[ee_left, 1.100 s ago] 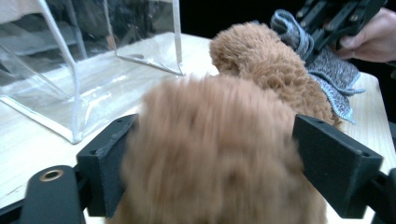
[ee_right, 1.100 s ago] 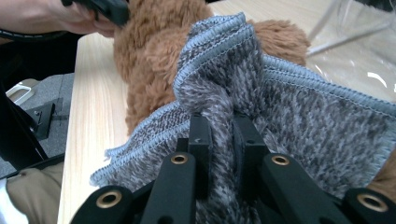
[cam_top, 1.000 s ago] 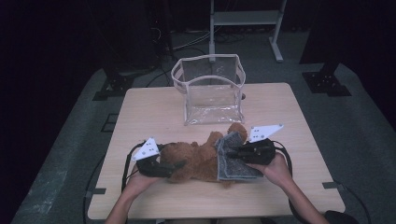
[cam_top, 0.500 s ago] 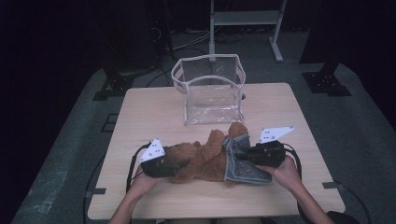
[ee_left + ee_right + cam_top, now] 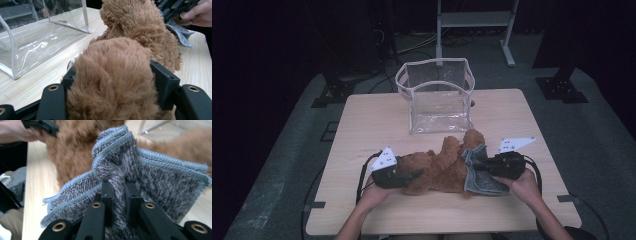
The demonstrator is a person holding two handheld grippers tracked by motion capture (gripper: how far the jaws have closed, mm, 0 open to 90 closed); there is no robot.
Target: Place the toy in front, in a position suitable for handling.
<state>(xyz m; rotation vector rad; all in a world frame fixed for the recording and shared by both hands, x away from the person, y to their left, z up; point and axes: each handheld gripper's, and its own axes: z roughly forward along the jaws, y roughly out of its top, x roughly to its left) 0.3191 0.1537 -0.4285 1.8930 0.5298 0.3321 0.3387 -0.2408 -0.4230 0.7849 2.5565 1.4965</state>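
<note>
The bear (image 5: pixel 439 167) lies across the table's (image 5: pixel 377 115) near half, long axis running left to right, in front of the clear bag (image 5: pixel 437 95). The left gripper (image 5: pixel 404 176), its jaws just closing, clamps one furry end. The right gripper (image 5: pixel 477 167) pinches the grey cloth (image 5: pixel 482 180) covering the other end. The bear's face is hidden.

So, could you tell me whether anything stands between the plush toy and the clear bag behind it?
Nothing visible does. The plush toy lies just in front of the clear bag, with bare table between them; the bag's top stands open.
</note>
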